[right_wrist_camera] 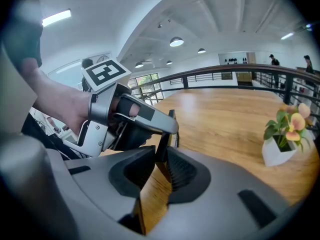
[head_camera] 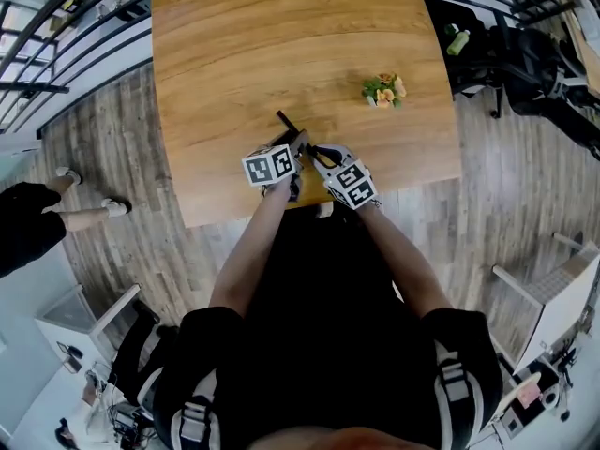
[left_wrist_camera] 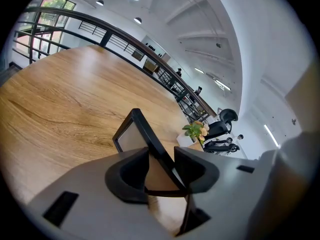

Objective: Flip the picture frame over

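The black-rimmed picture frame [head_camera: 286,122] stands on edge above the wooden table [head_camera: 281,45], near its front edge, between both grippers. My left gripper [head_camera: 298,142] is open. In the left gripper view the frame [left_wrist_camera: 137,129] slants between the wide jaws [left_wrist_camera: 161,159], close against the right-hand pad and apart from the other. My right gripper [head_camera: 315,151] meets it from the right. In the right gripper view the frame's thin edge [right_wrist_camera: 163,143] is pinched between the pads [right_wrist_camera: 162,159], so this gripper is shut on it.
A small white pot of flowers [head_camera: 384,90] stands on the table to the right of the grippers, and it shows as the pot [right_wrist_camera: 285,134] in the right gripper view. Black chairs and a green bottle [head_camera: 457,40] lie beyond the table's right edge. A person's feet [head_camera: 89,209] are at the left.
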Action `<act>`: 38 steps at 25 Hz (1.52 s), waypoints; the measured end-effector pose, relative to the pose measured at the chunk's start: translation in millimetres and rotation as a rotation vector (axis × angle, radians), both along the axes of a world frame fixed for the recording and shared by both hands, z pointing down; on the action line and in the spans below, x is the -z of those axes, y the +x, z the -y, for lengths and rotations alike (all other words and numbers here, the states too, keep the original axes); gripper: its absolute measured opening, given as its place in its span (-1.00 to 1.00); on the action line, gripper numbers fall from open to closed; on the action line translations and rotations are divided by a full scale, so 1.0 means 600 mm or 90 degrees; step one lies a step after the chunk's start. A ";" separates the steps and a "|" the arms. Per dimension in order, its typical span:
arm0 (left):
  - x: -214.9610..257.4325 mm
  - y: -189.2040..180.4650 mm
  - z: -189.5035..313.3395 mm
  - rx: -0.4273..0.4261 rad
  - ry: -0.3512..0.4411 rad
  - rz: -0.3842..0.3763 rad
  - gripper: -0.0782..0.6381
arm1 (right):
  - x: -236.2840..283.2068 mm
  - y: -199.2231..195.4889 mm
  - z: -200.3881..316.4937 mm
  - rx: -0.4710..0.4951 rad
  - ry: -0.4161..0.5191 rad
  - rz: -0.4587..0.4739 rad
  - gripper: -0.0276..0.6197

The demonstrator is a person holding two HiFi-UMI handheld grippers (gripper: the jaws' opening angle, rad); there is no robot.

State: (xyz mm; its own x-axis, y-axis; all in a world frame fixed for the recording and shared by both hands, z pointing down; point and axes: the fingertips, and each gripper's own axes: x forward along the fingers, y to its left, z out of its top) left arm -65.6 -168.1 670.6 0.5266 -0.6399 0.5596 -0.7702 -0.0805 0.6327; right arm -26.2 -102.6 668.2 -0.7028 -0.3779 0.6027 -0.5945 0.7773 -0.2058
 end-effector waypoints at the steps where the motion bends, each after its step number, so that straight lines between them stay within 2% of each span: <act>1: 0.002 -0.001 -0.003 -0.001 0.001 -0.005 -0.29 | 0.000 -0.001 -0.002 0.004 0.000 0.002 -0.66; 8: 0.005 -0.023 -0.023 0.006 0.001 -0.019 -0.30 | 0.003 -0.019 -0.020 0.024 -0.012 0.039 -0.64; 14: -0.003 -0.041 -0.039 0.022 -0.006 -0.035 -0.32 | 0.001 -0.016 -0.030 0.011 -0.059 0.120 -0.60; 18: -0.029 -0.063 -0.059 0.038 -0.049 -0.036 -0.33 | -0.009 0.004 -0.029 -0.006 -0.087 0.133 -0.57; 24: -0.072 -0.084 -0.085 0.073 -0.088 -0.079 -0.52 | -0.018 0.019 -0.028 -0.024 -0.092 0.124 -0.62; 29: -0.070 -0.080 -0.081 0.073 -0.068 -0.123 -0.55 | -0.023 0.028 -0.021 -0.039 -0.098 0.125 -0.66; 38: -0.049 -0.062 -0.074 0.005 -0.029 -0.127 -0.56 | -0.033 0.057 0.017 -0.051 -0.117 0.137 -0.51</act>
State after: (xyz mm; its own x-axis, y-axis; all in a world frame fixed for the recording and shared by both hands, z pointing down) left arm -103.1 -124.0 699.9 0.6246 -0.6210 0.4736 -0.6301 -0.0425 0.7753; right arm 7.9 -113.0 688.0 -0.7944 -0.3360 0.5060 -0.5799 0.6677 -0.4669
